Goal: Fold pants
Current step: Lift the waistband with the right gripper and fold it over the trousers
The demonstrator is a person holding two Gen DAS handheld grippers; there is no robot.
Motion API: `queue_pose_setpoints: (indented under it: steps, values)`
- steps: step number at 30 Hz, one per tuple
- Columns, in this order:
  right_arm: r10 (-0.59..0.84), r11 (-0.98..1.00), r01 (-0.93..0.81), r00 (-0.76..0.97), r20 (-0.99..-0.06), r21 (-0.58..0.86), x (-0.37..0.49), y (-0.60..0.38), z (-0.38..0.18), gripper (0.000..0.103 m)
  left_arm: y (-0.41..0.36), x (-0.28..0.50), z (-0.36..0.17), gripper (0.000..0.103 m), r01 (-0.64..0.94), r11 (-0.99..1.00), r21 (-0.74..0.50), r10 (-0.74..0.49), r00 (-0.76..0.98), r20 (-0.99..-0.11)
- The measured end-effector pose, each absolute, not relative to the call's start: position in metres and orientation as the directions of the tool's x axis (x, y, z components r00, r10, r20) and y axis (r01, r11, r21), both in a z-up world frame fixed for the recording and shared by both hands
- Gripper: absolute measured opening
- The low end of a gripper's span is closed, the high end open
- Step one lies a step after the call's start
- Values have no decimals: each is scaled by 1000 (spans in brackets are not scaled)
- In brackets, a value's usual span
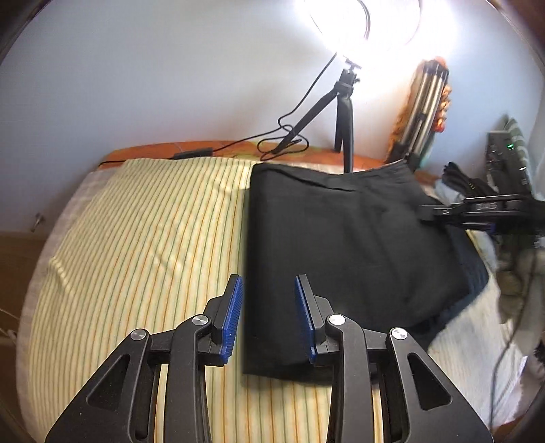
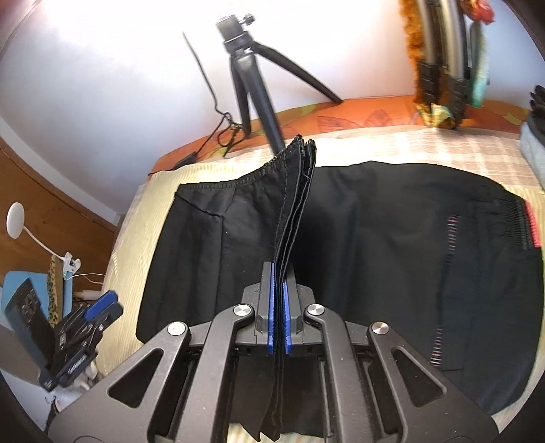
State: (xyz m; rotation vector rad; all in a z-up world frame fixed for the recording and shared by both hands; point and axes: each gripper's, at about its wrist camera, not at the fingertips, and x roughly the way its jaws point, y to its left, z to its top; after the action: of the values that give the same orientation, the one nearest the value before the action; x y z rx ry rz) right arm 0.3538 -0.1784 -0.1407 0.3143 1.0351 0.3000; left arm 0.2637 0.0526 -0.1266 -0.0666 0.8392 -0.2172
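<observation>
Our left hand-held gripper hangs with its blue pads wide apart and nothing between them, above the near left corner of the folded black pants. From that camera we see the pants lying on the striped yellow sheet of the bed, toward the bed's right side, with their straight left edge running from the near edge of the bed toward the far edge by the wall. Their long axis seems to us to run the same near-to-far way, though the fisheye bends it. Beyond the far edge of the pants a black tripod stands on the orange strip along the wall, a bright ring light on top of it and its black cable looped beside it.

At the right edge of the pants, our right hand-held gripper reaches in from the right side of the bed. In its own view, the right hand-held gripper is closed tight on a bunch of stacked hem edges of the pants, which rise upright between the blue pads. The rest of the cloth spreads flat on the bed to either side, and an elastic waistband with a red tag lies at the right. A small white lamp sits off the bed's left side.
</observation>
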Motion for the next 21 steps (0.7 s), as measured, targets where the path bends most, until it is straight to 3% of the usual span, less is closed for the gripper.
queue_pose_setpoints:
  steps: [21]
  values:
    - [275, 935, 56, 508, -816, 351, 331, -298, -128, 5, -6, 273, -132, 29, 274, 958, -88, -244, 612, -752]
